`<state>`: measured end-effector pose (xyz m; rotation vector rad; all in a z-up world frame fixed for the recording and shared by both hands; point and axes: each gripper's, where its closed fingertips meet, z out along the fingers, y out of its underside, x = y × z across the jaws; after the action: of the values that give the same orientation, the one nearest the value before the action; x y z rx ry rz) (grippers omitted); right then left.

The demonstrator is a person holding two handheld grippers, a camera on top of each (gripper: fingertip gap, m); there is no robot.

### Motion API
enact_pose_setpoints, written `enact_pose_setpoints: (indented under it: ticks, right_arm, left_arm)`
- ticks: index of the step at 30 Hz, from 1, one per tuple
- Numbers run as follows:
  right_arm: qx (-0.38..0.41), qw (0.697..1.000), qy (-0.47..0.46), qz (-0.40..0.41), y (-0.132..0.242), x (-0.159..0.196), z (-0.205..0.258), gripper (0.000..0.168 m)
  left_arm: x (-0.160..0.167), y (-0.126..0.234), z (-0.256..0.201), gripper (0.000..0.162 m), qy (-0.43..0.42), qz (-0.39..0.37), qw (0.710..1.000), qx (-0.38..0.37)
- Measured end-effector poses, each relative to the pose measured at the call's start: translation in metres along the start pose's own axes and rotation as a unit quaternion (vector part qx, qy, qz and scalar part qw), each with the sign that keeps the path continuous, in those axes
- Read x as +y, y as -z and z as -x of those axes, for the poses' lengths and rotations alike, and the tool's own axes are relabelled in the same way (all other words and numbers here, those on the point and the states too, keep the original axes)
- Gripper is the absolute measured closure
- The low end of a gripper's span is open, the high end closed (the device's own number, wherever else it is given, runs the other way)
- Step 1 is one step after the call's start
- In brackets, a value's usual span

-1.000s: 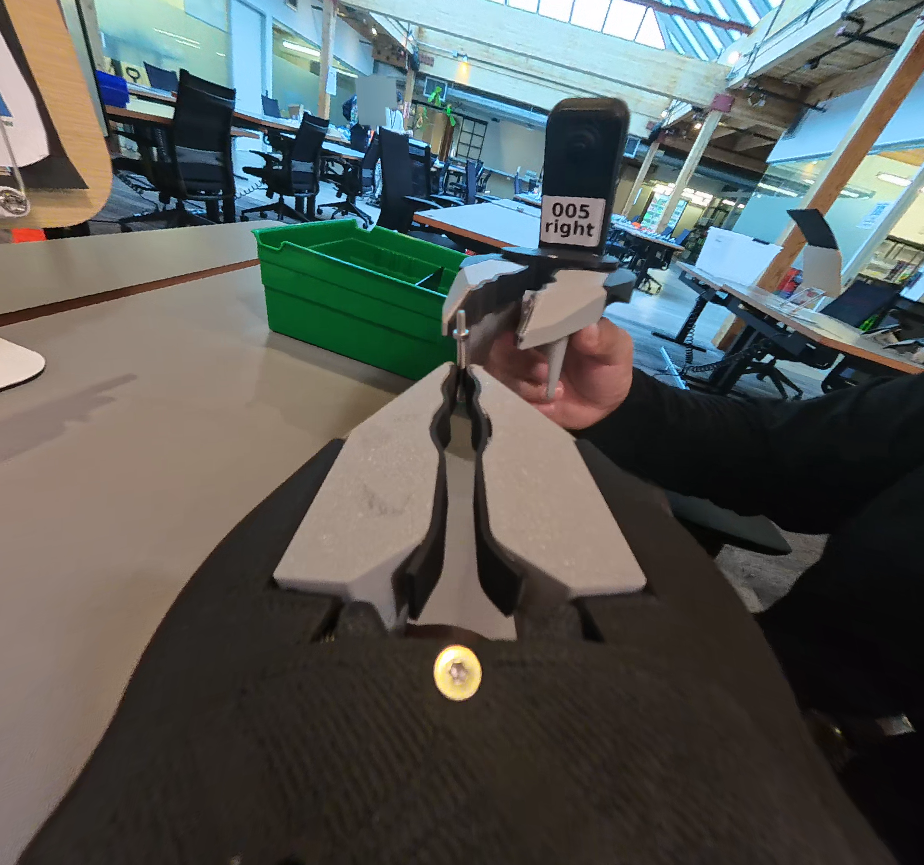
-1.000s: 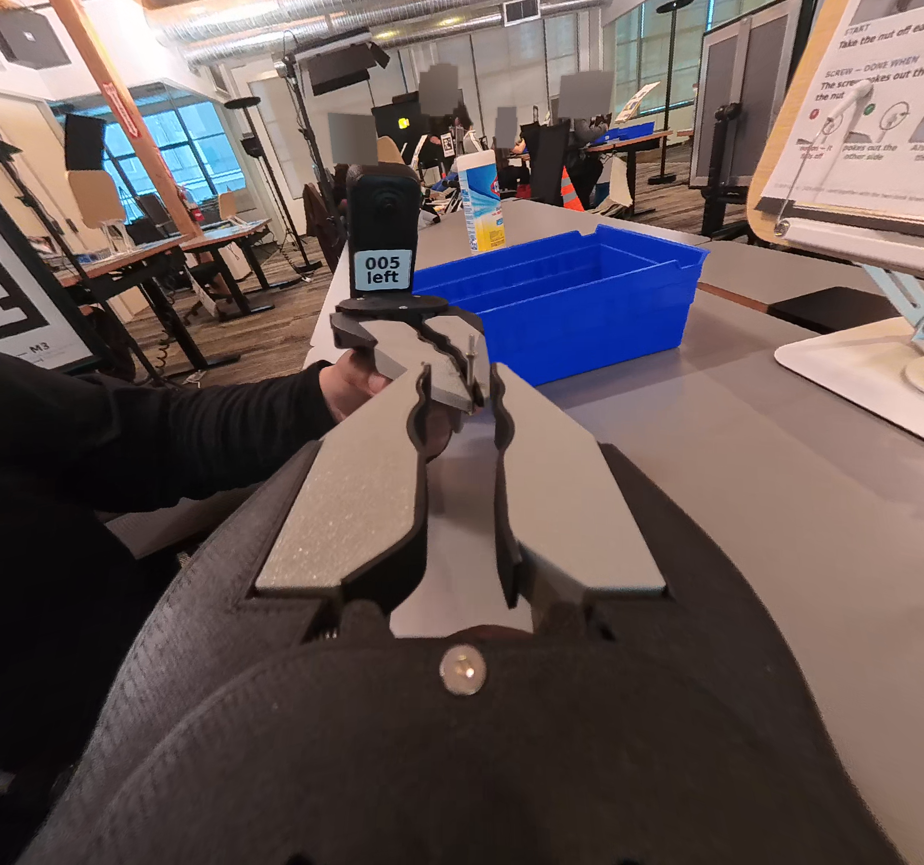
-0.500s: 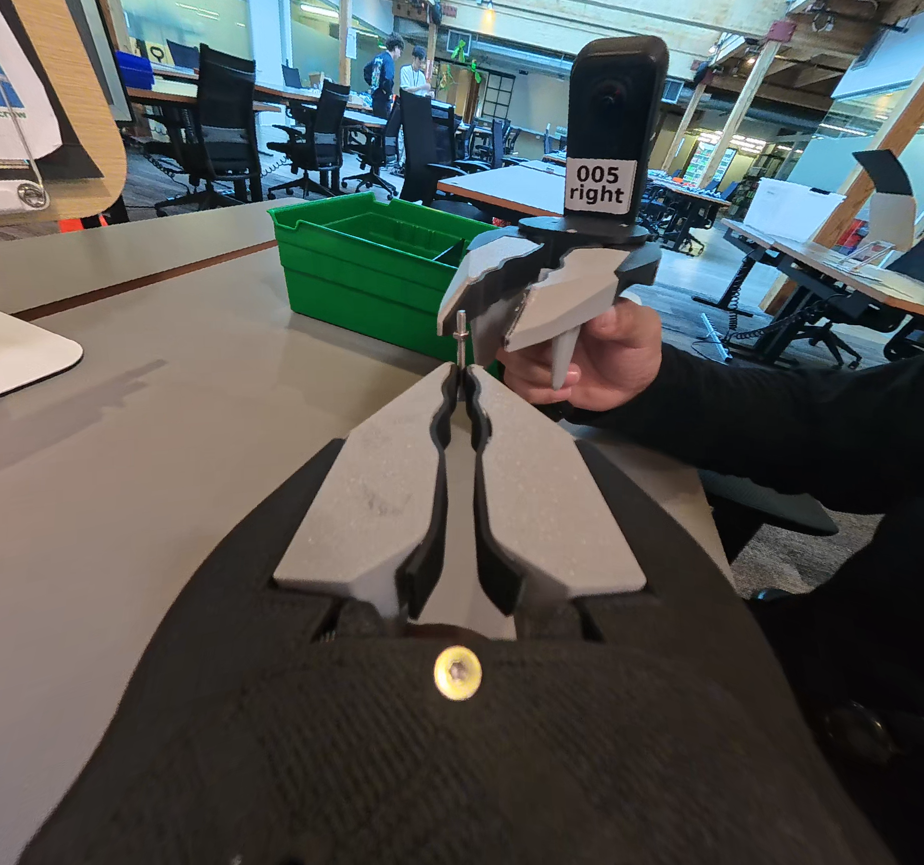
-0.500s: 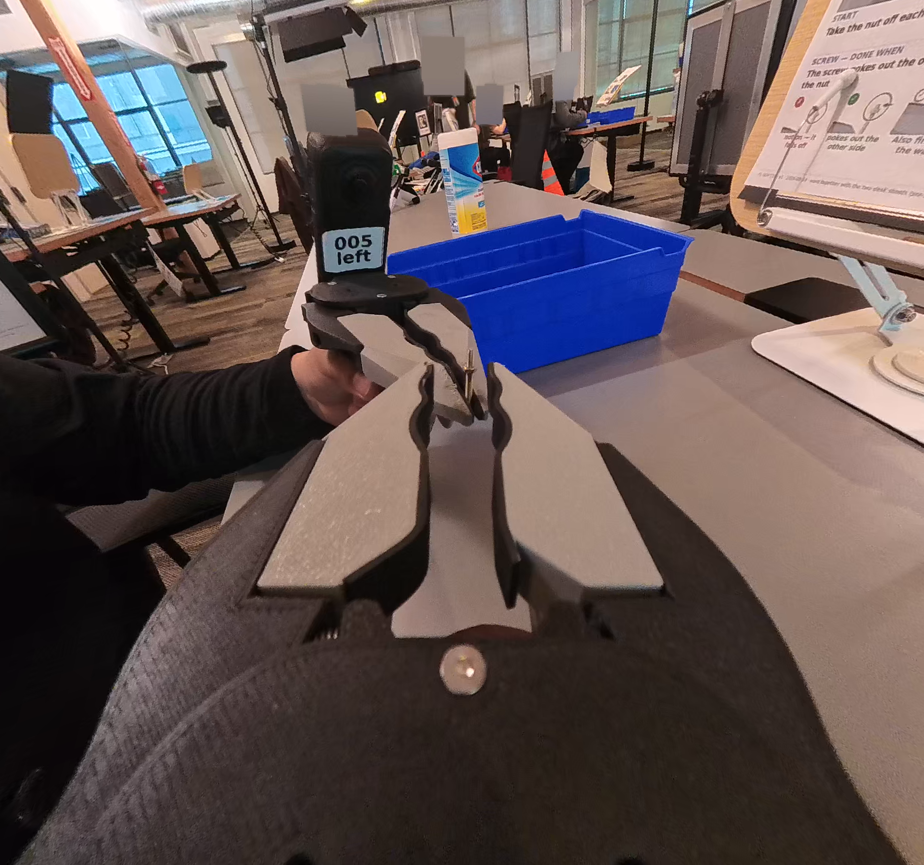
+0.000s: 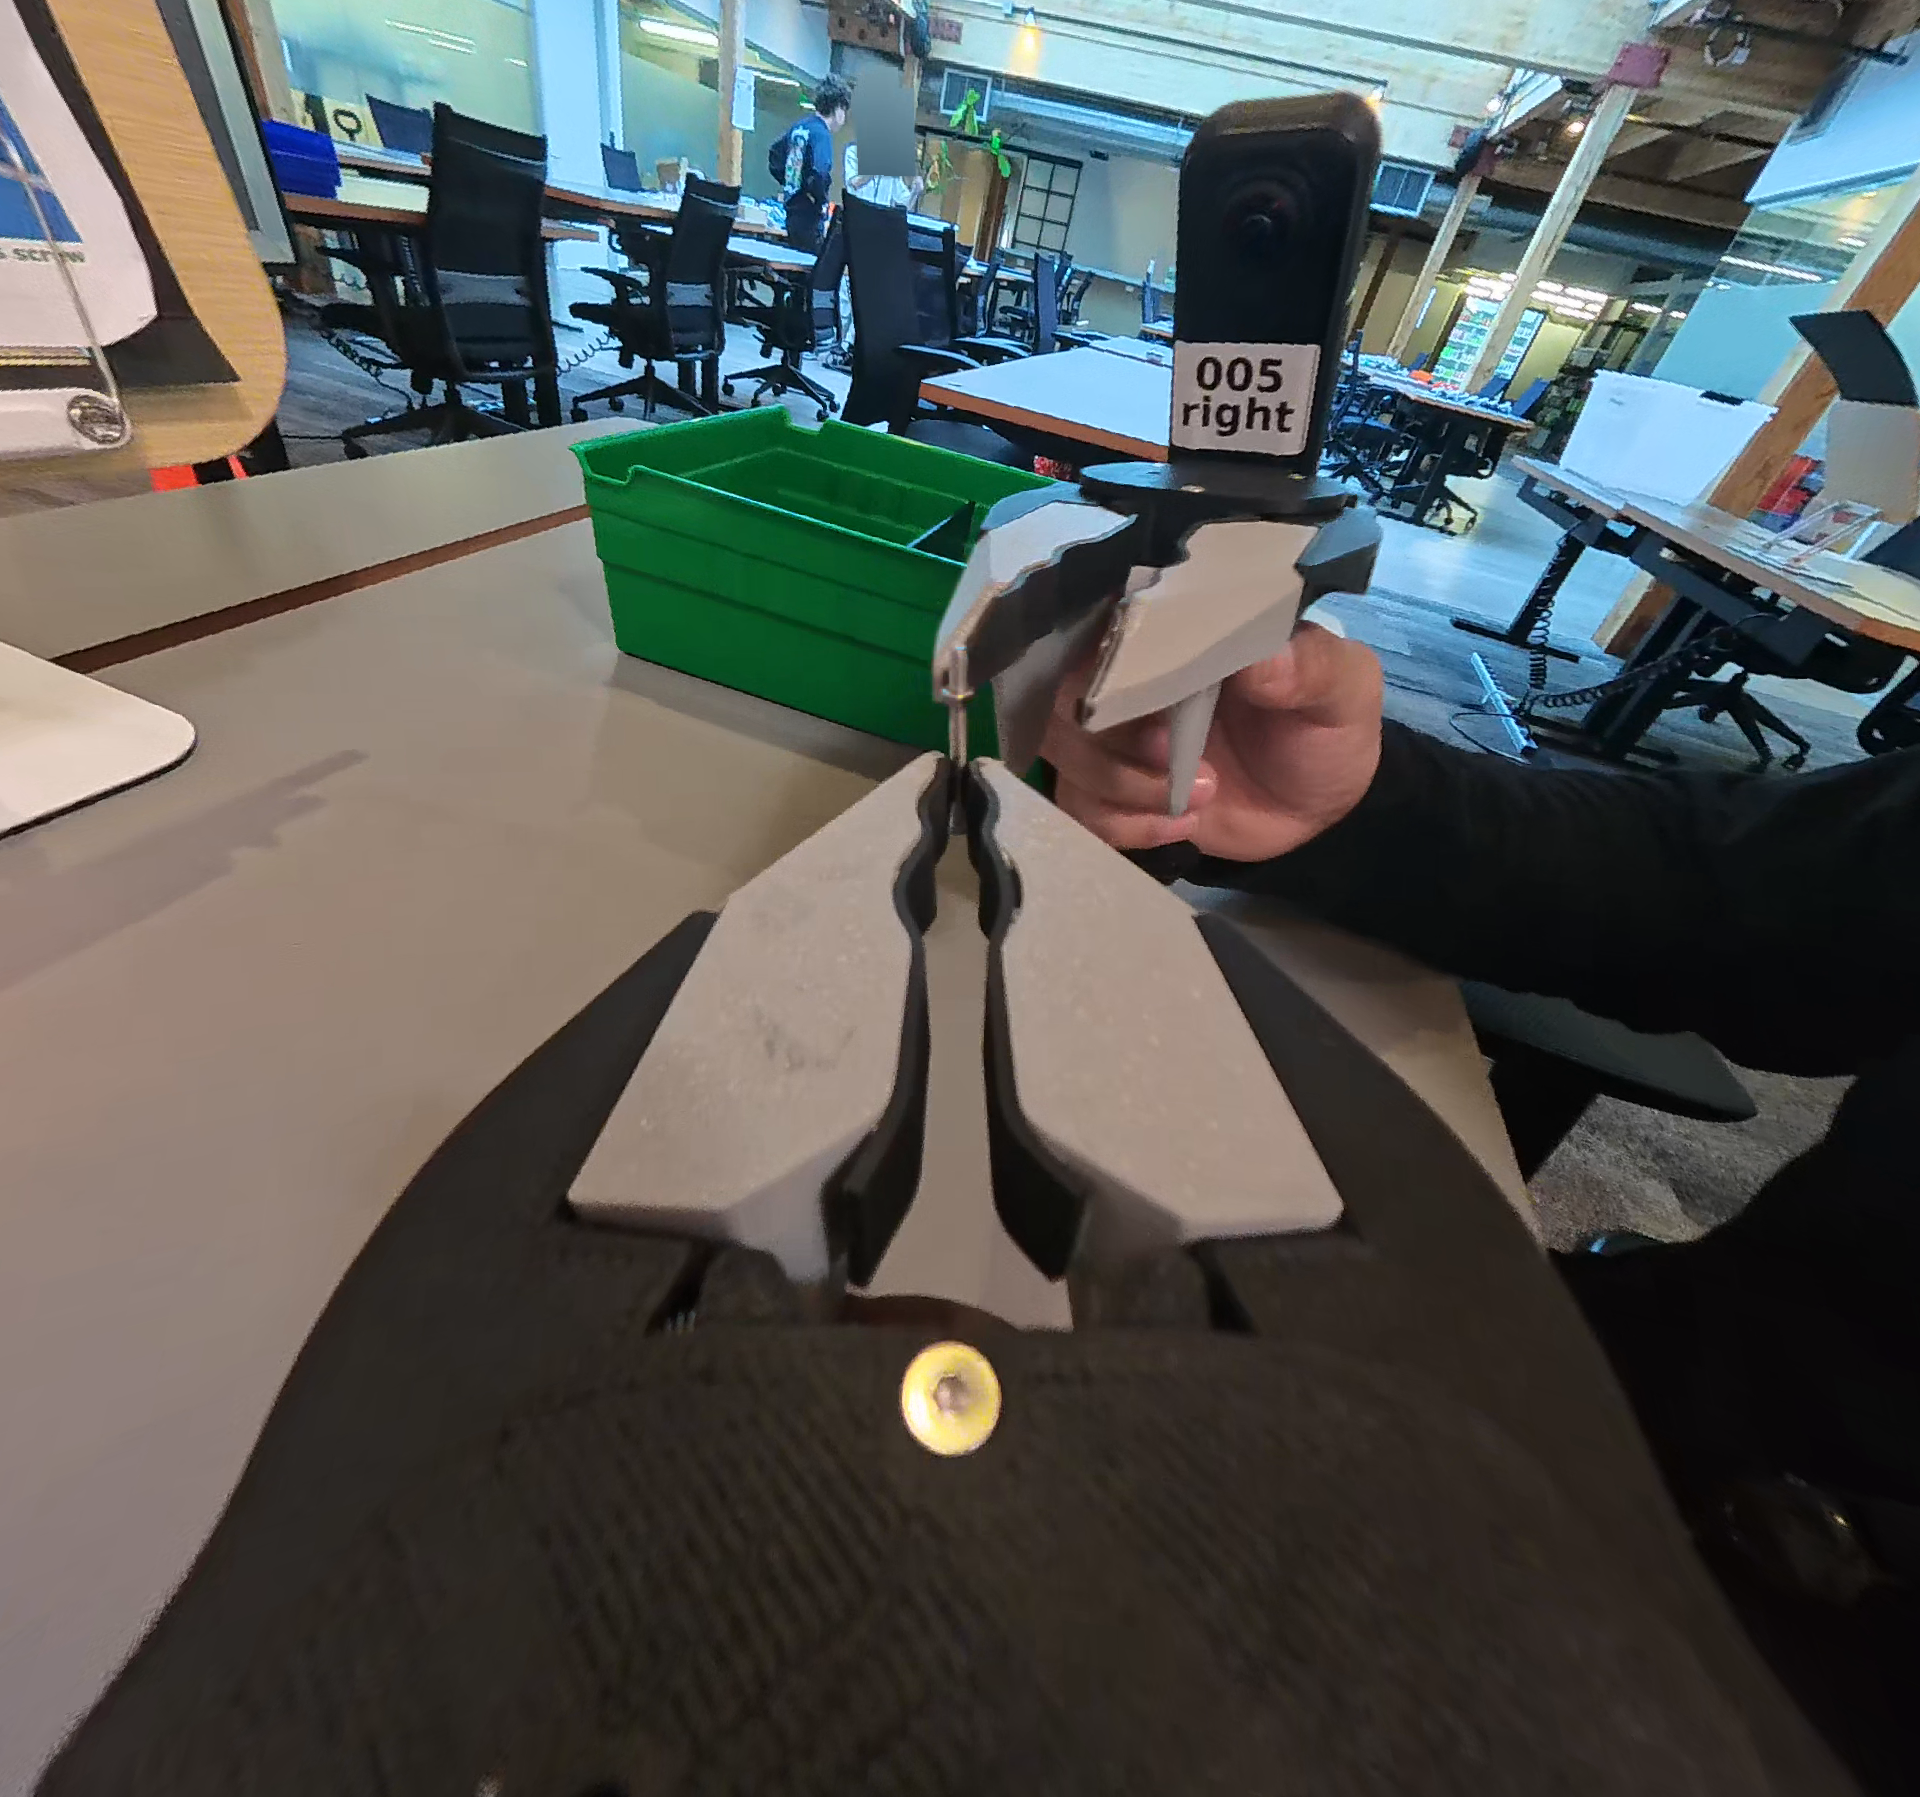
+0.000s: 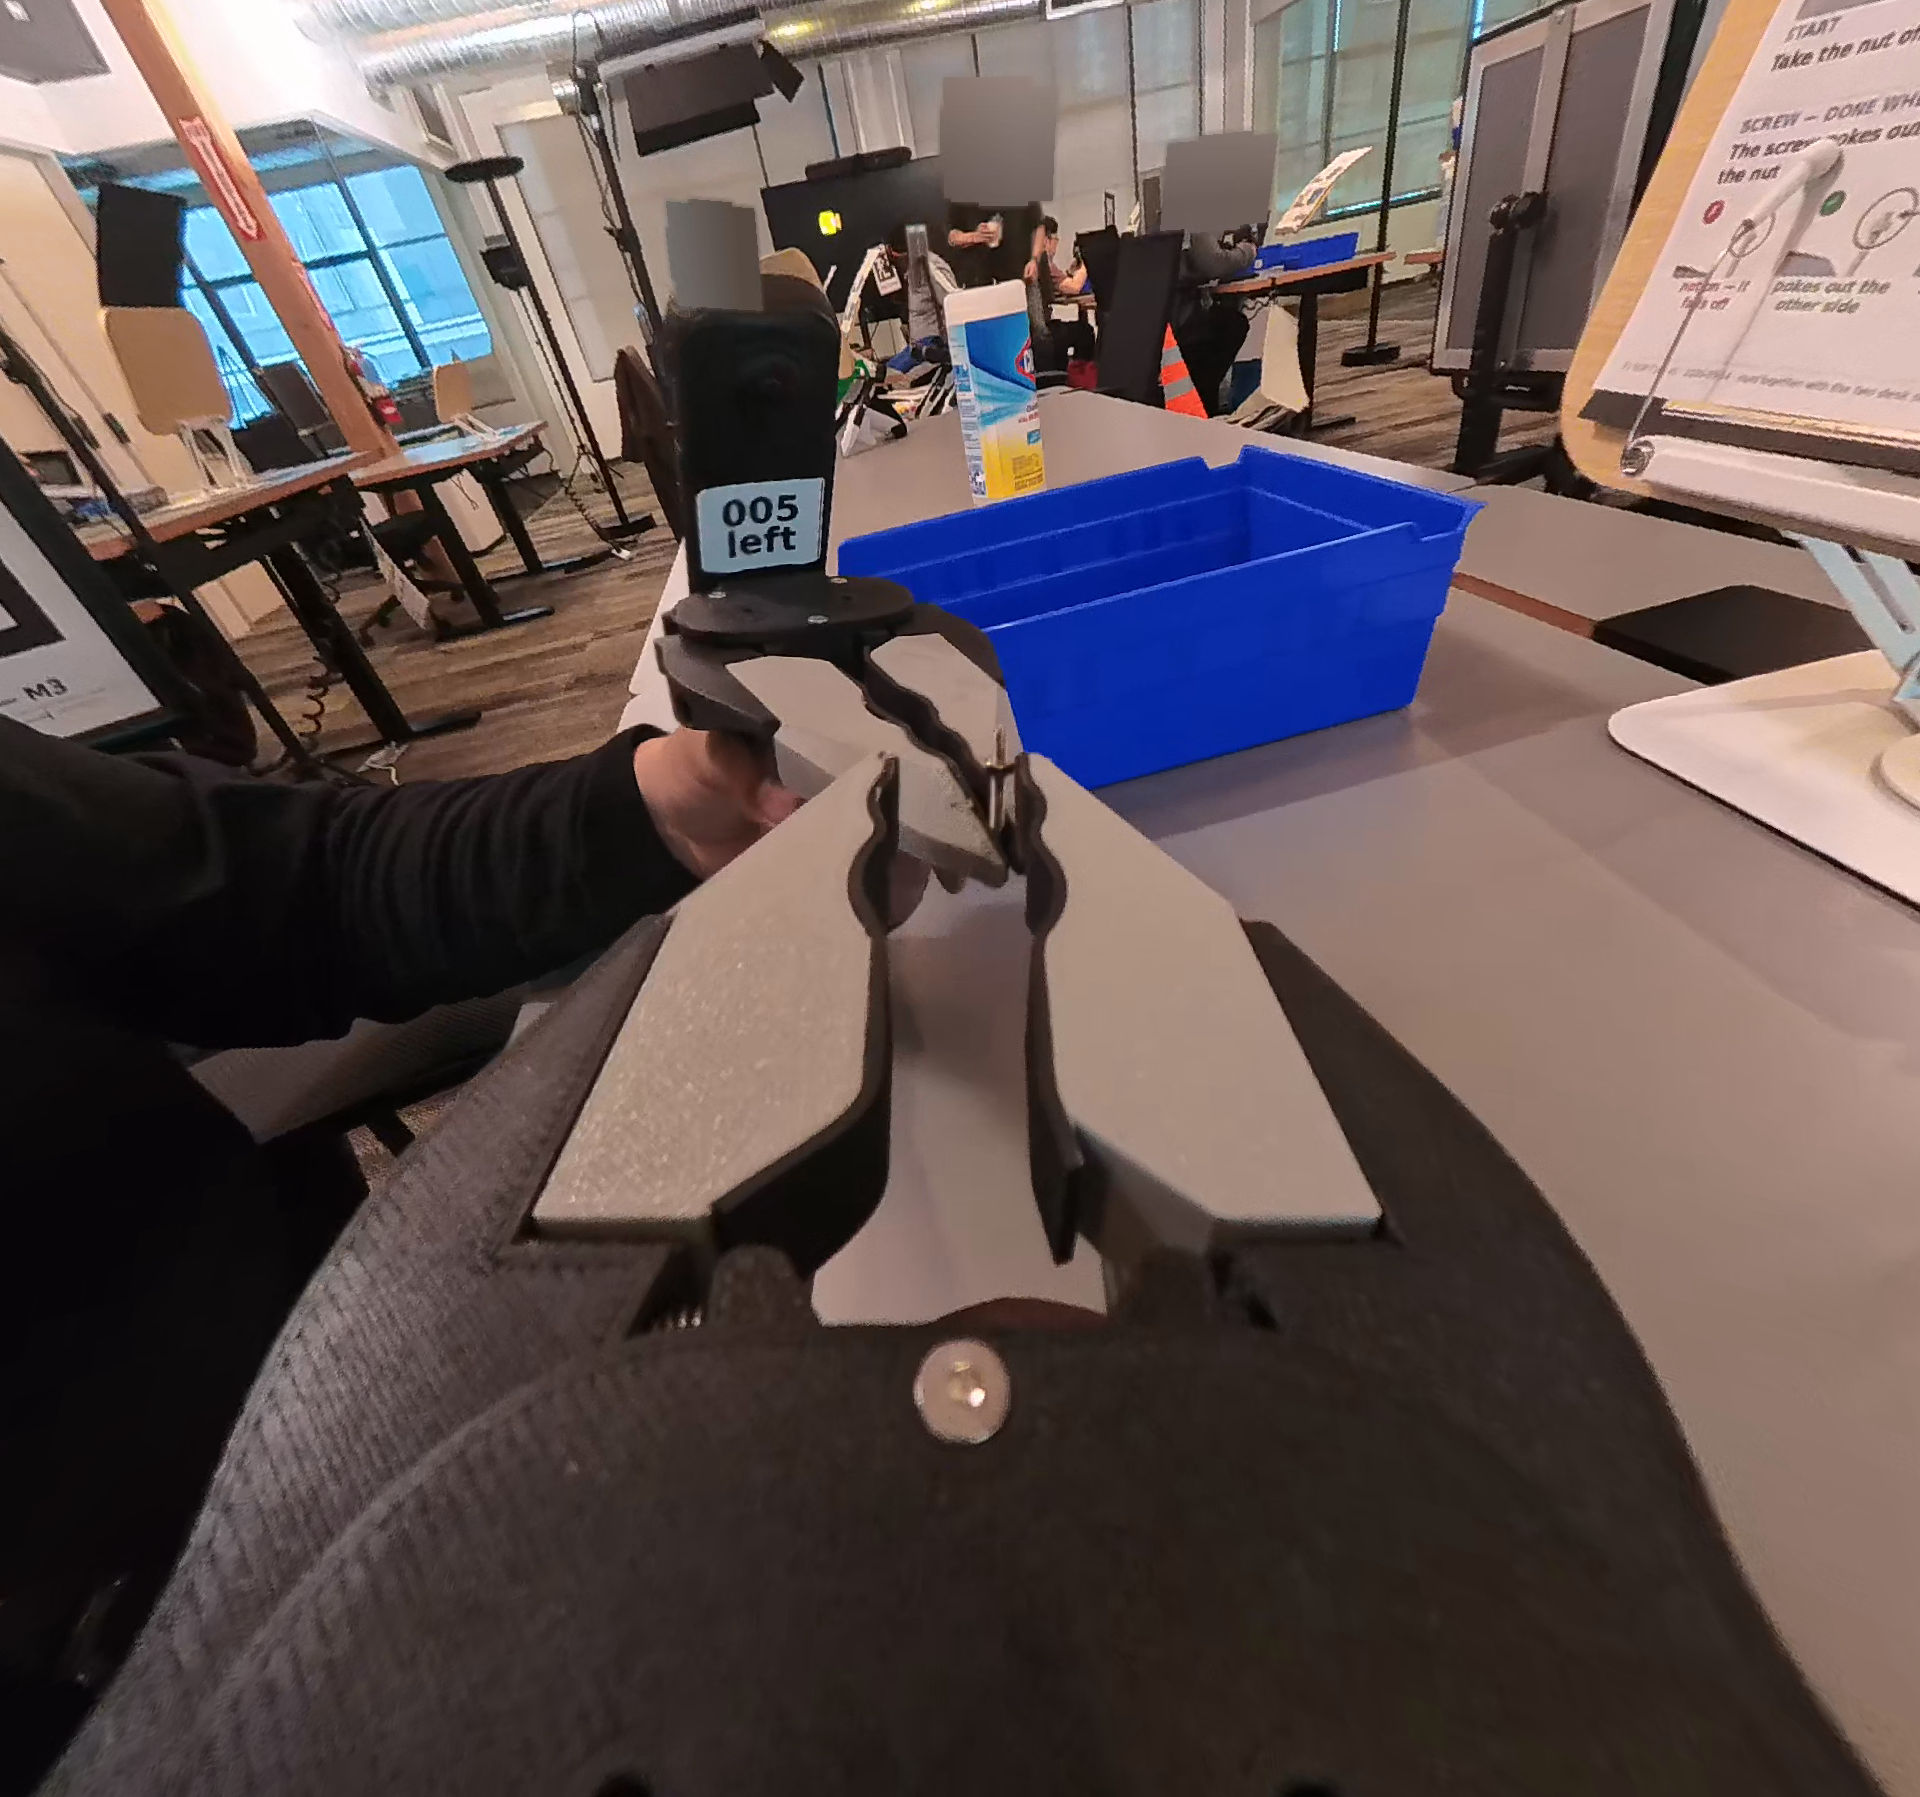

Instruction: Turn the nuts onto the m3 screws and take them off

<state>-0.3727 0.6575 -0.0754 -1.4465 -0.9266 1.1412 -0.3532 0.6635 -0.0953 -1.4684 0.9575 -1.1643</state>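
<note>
The green bin (image 5: pixel 790 584) sits on the grey surface (image 5: pixel 364 812), left of and behind the tools. The left hand-held gripper (image 5: pixel 958 791) is clenched on the lower end of the screw (image 5: pixel 957 708), a thin, silver, upright shaft pinched at the very tips. A small nut (image 5: pixel 957 694) rings the shaft partway up. The right hand-held gripper (image 5: pixel 1081 698), held in a hand (image 5: pixel 1247 760), stands released, its jaws apart; one fingertip touches the screw's upper end. In the right wrist view, the screw (image 6: pixel 998 779) rests against the right finger (image 6: pixel 1164 1051), with the blue bin (image 6: pixel 1195 646) behind.
</note>
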Motion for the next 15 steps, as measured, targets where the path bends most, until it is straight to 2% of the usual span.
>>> enact_pose_setpoints:
  ticks: [9, 15]
  right_arm:
    - [-0.011, 1.0, -0.01, 0.004, -0.008, 0.0036, 0.0044, 0.147]
    - [0.004, 1.0, -0.008, 0.001, 0.0002, 0.0007, -0.0027, 0.15]
  left_arm:
    - [0.0036, -0.0049, -0.0062, 0.162, -0.012, 0.01, 1.0, 0.005]
    - [0.0005, -0.0007, -0.0008, 0.162, -0.003, 0.002, 1.0, -0.001]
